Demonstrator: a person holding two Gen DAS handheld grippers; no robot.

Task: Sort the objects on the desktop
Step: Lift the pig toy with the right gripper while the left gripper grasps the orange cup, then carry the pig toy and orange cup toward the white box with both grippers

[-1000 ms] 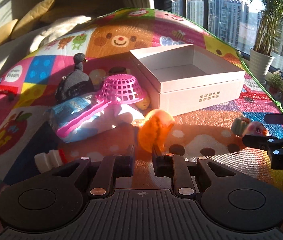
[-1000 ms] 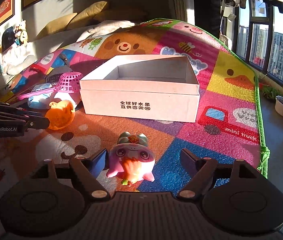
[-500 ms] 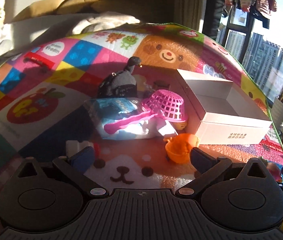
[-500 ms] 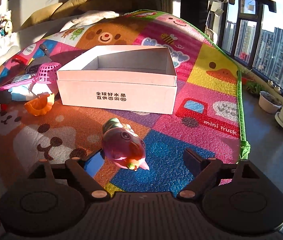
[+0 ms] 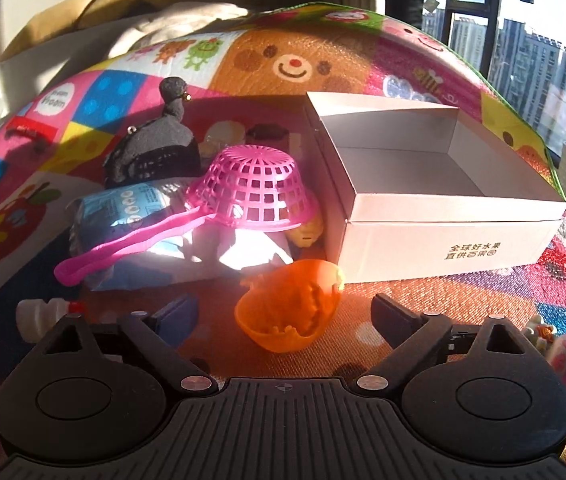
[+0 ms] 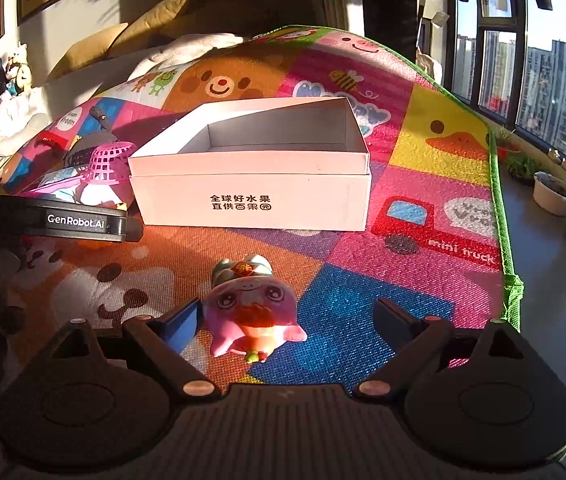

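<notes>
On the play mat [image 5: 291, 64] lies an orange bowl [image 5: 289, 306] (translucent, tipped sideways).

The left claw [image 5: 285, 314], shut a second ago, was spread wide and has just been closing somewhat; the orange cup [image 5: 291, 306] lies untouched between its fingers. The right claw [image 6: 285, 320] has been opened wider, and the pink figurine [image 6: 253, 312], tipped over half a second ago, is upright again.
</notes>
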